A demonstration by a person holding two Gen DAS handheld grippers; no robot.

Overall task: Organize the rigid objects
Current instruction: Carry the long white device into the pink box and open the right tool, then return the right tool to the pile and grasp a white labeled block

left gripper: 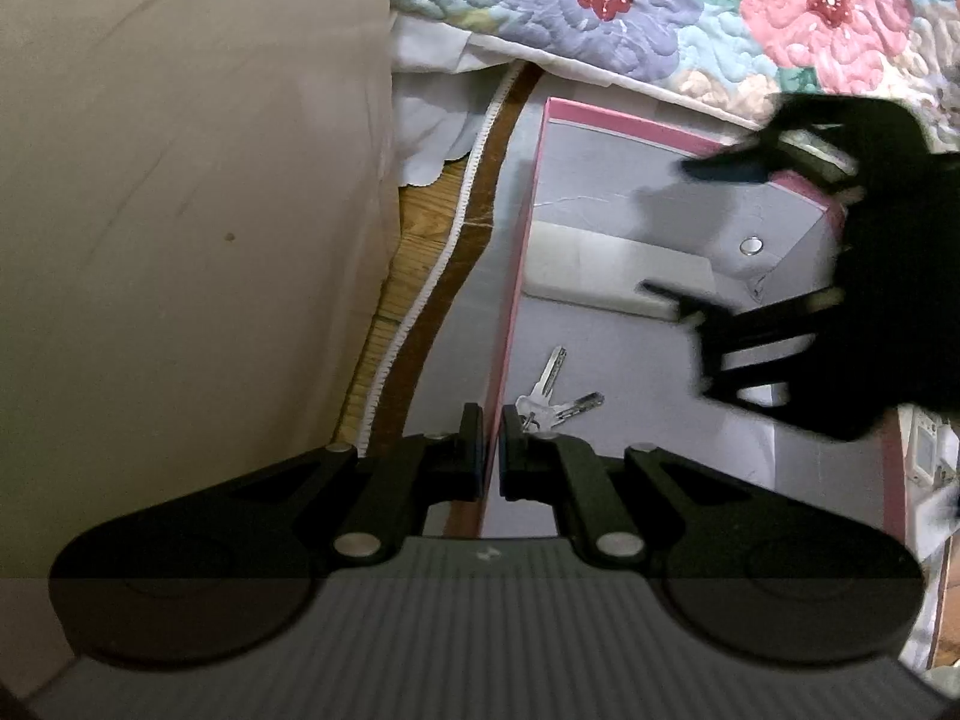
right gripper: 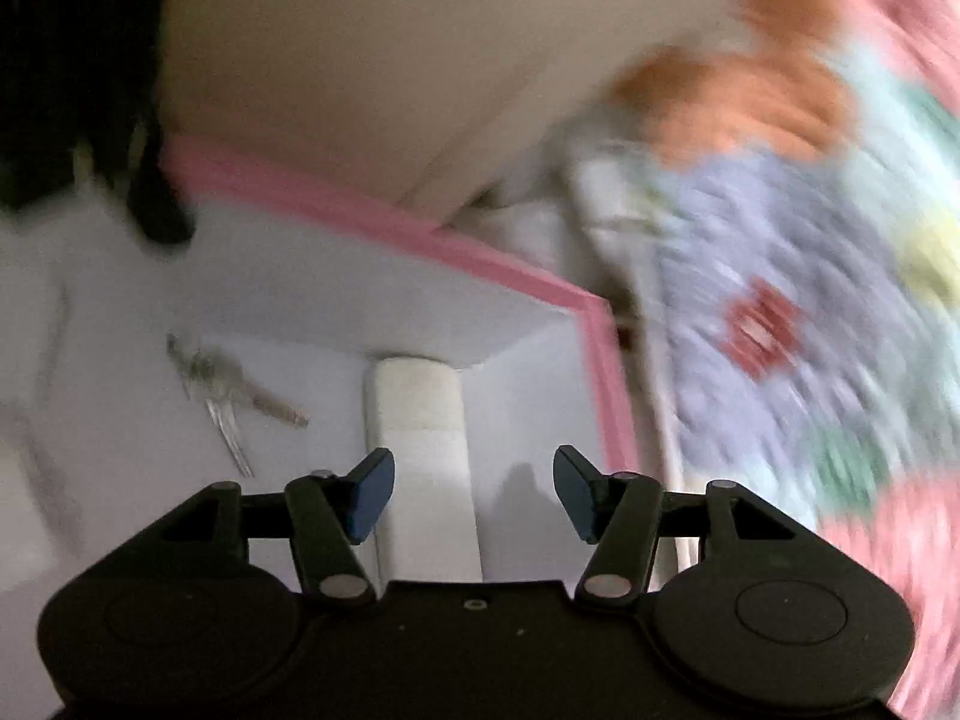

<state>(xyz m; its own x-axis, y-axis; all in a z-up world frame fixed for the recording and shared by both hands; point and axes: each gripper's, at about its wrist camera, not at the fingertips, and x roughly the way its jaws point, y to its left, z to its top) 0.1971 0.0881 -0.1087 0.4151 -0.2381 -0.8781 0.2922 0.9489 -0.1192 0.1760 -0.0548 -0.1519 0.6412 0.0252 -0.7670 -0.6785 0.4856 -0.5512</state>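
Keys and a white block lie in a pink-rimmed box beside the bed.

The bunch of keys (left gripper: 549, 399) lies flat on the pale floor of the pink-edged box (left gripper: 543, 138), near its left wall; a long white block (left gripper: 618, 273) rests apart from them, toward the far wall, and a small round metal stud (left gripper: 750, 246) sits on the box's side wall. The left tool (left gripper: 492, 456) is clenched on the box's left wall (left gripper: 510, 324), one pad each side of the rim. The right tool (right gripper: 474, 492) hangs released over the near end of the white block, jaws wide, holding nothing; the right wrist view is blurred. No writing can be read. Between keys and block the box floor lies bare. A floral quilt (left gripper: 690, 6) overhangs the box's far rim, and a beige sheet (left gripper: 180, 210) is to its left.
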